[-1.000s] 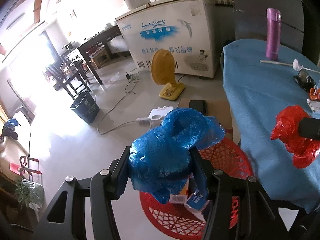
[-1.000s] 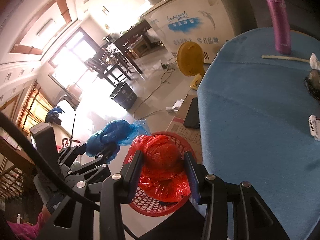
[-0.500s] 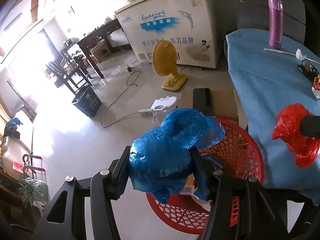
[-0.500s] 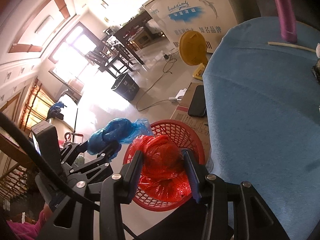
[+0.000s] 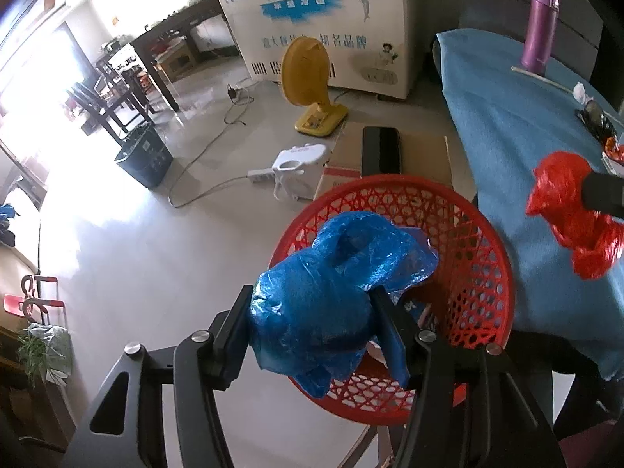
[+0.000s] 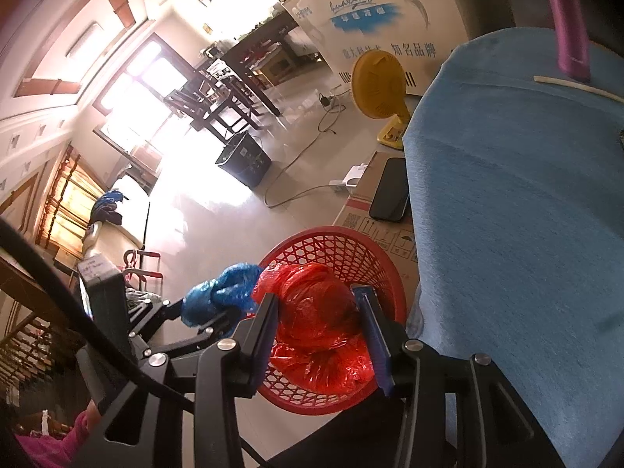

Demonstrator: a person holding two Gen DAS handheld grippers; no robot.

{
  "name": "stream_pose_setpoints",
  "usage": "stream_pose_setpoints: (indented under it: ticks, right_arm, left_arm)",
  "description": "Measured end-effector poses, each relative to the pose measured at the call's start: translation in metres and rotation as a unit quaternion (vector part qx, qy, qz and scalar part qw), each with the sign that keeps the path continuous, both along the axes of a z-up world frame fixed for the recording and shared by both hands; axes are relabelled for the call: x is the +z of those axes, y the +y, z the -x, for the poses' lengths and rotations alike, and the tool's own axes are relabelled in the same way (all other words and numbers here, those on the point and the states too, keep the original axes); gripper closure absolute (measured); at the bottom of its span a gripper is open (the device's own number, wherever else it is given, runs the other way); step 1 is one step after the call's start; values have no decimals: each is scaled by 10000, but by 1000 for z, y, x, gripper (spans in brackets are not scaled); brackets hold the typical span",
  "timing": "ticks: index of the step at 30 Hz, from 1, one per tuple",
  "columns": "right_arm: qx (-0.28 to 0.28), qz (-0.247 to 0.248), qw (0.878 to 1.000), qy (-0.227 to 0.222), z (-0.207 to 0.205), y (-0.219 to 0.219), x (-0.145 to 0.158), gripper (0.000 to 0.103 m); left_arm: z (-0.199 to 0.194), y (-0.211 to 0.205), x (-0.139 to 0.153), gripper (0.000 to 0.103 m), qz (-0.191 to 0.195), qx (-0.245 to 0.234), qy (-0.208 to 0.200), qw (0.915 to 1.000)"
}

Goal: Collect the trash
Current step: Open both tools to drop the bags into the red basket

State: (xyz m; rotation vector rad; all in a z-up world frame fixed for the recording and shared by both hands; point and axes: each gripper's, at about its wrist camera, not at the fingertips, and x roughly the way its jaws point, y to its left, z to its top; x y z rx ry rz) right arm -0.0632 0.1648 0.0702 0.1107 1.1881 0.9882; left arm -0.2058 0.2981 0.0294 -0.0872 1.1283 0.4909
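Note:
My left gripper [image 5: 312,296] is shut on a crumpled blue plastic bag [image 5: 327,304], which hangs over the near side of a red mesh basket [image 5: 390,183] on the floor. Paper scraps lie in the basket under the bag. My right gripper [image 6: 316,300] has a crumpled red plastic bag [image 6: 316,323] between its pads, above the same basket [image 6: 331,234]. Its jaws are opening, but both pads still touch the bag. The left wrist view shows the red bag [image 5: 565,210] at the right, beside the tablecloth. The blue bag [image 6: 222,292] appears left of the red one.
A table under a blue cloth [image 5: 507,117] stands right of the basket, with a purple flask [image 5: 540,27] and small litter [image 5: 596,121] on it. Behind the basket are a cardboard box with a phone [image 5: 380,148], a yellow fan [image 5: 308,74], a freezer [image 5: 319,19] and a dark bin [image 5: 144,156].
Both grippers have sunk and tipped downward, so the basket now lies under both bags. The right gripper's fingers have spread a little around the red bag.

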Motion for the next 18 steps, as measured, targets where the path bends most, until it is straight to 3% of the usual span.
stream_pose_setpoints:
  ticks: [5,18]
  right_arm:
    - [-22,-209,9997,115,-5,4,0,39]
    - [-442,-511,9975,-194,-10,-25,12,39]
  left_arm:
    - [1,3,-2,42,263,-45,-10,9996]
    - [-13,-22,21,37,-133,-343,-249,9990]
